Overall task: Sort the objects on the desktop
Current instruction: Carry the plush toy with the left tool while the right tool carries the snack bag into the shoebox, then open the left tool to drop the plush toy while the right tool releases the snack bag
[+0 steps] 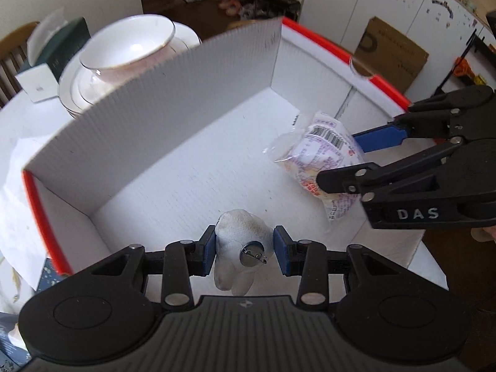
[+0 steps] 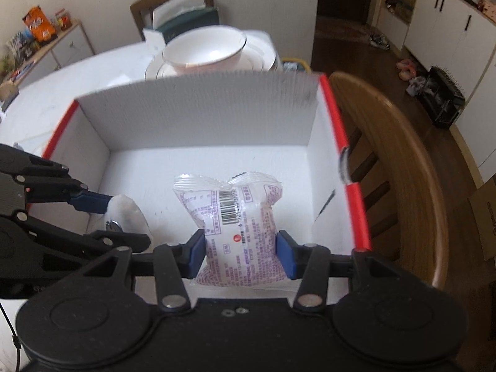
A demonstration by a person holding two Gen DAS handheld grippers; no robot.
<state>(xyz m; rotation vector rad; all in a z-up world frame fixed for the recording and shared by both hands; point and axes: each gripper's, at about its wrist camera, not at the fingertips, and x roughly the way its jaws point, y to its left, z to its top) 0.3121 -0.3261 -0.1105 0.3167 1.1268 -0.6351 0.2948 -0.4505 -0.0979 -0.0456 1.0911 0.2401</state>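
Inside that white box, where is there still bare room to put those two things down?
The box floor is bare toward the tall back wall and between the white fuzzy brooch and the snack packet. Behind the wall, stacked bowls crowd the table.

White bowl (image 2: 206, 51) stacked on white plates (image 2: 263, 59) on a white table (image 2: 93, 71), dark green box (image 2: 189, 20) behind them, wooden chair (image 2: 400, 161) beside the table, white cabinets (image 2: 449, 24) along the wall, brown cardboard box (image 1: 390, 52) on the dark floor
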